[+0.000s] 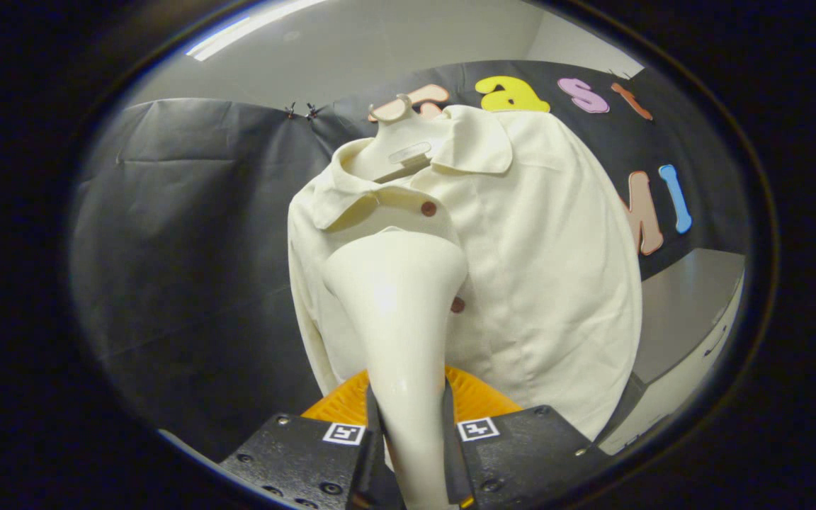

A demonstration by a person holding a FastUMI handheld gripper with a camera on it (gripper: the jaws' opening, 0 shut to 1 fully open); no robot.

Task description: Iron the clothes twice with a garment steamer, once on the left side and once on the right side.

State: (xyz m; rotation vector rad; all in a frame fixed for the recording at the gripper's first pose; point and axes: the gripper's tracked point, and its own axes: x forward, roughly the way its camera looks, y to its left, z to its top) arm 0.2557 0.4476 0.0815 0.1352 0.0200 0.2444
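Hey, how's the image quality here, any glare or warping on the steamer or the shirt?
Gripper view: a soft glare patch sits on the garment steamer, held between the gripper fingers; fisheye distortion bulges the cream shirt and curves the booth wall; the shirt's buttons are sharp, the steamer's handle near the fingers looks softer; lighting is even, with a ceiling light strip above.

Black cloth wall [188, 234], pale ceiling with strip light [252, 28], grey cabinet [691, 319]

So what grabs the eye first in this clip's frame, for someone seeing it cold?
The cream garment steamer stands out first, its handle clamped between the gripper fingers and its wide head raised ahead of them. Right behind the head hangs a cream shirt on a hanger, with dark red buttons down its front, against the black cloth wall.
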